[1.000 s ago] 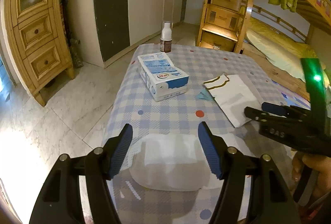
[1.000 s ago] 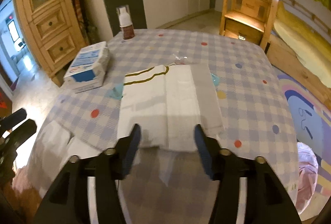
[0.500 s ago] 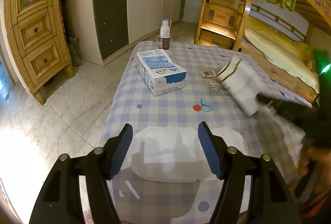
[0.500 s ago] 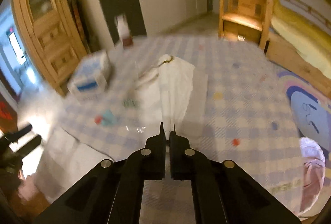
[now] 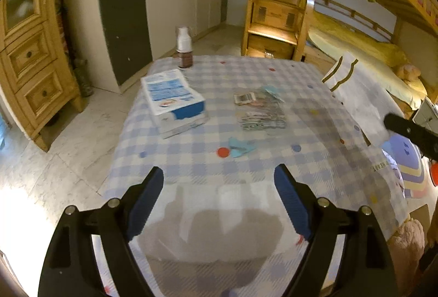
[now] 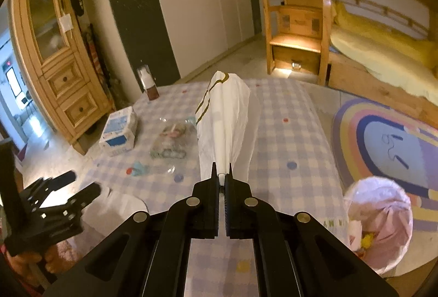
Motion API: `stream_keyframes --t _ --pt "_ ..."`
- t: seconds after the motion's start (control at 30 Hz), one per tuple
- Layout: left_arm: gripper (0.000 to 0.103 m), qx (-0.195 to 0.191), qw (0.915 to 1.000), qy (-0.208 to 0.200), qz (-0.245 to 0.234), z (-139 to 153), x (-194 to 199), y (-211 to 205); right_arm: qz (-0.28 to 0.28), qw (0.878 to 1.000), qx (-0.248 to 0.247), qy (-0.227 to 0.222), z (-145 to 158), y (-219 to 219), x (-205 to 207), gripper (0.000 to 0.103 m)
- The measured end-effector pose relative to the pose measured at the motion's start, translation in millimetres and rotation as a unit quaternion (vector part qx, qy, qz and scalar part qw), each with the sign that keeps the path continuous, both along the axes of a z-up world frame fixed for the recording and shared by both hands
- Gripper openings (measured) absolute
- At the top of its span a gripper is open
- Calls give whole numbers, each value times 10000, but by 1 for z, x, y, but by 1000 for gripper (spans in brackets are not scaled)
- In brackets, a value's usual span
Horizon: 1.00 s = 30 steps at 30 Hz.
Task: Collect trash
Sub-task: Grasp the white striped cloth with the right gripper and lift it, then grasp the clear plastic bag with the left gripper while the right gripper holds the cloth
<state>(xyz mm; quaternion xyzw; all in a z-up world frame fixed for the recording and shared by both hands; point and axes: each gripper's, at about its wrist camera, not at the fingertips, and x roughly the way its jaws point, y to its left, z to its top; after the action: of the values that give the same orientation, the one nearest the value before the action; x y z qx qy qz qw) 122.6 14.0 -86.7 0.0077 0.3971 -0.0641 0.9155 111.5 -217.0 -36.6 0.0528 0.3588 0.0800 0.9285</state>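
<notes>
Our right gripper is pinched fully closed on the edge of the white paper bag, which hangs lifted above the checked counter. We think the bag goes to the pink-lined bin at the right, so we should keep the pinch firm and swing smoothly. Our left gripper is wide open and empty; wrappers and a blue scrap wait ahead

A pine cupboard, white wardrobe doors and a wooden bunk bed stand around the marble floor.
</notes>
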Motion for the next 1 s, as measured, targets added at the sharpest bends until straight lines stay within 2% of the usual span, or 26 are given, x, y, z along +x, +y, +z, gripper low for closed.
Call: stream_keyframes --t 0.17,0.33,0.43,0.53,0.67,0.73,0.8,0.87,0.93,1.0 --pt "81 1 9998 176 -136 -11 27 -21 -197 9996 -173 132 -11 -4 5 3" --pt "80 -191 9986 476 -127 -25 55 -32 -240 9995 -118 164 -18 -11 10 3" --pt "75 -73 9980 601 -158 -33 69 -41 -235 9994 -94 221 -23 -13 14 3" --pt "74 38 9974 680 -240 -38 79 -49 -208 9994 -64 266 -27 -15 16 3" --pt "71 261 9971 646 -308 -41 87 -58 -186 9994 -37 299 -30 -16 18 3" --pt "62 422 9969 568 -333 -41 86 -61 -187 9993 -21 312 -31 -17 17 3" --pt "61 459 9971 527 -312 -40 84 -63 -194 9993 -14 322 -33 -19 16 3" --pt "52 654 9964 438 -318 -39 81 -69 -206 9992 -2 342 -34 -19 17 3" --pt "33 927 9948 338 -269 -38 79 -75 -219 9992 5 342 -34 -20 15 3" --pt "19 1263 9913 244 -290 -38 74 -84 -237 9992 26 330 -34 -21 10 3"
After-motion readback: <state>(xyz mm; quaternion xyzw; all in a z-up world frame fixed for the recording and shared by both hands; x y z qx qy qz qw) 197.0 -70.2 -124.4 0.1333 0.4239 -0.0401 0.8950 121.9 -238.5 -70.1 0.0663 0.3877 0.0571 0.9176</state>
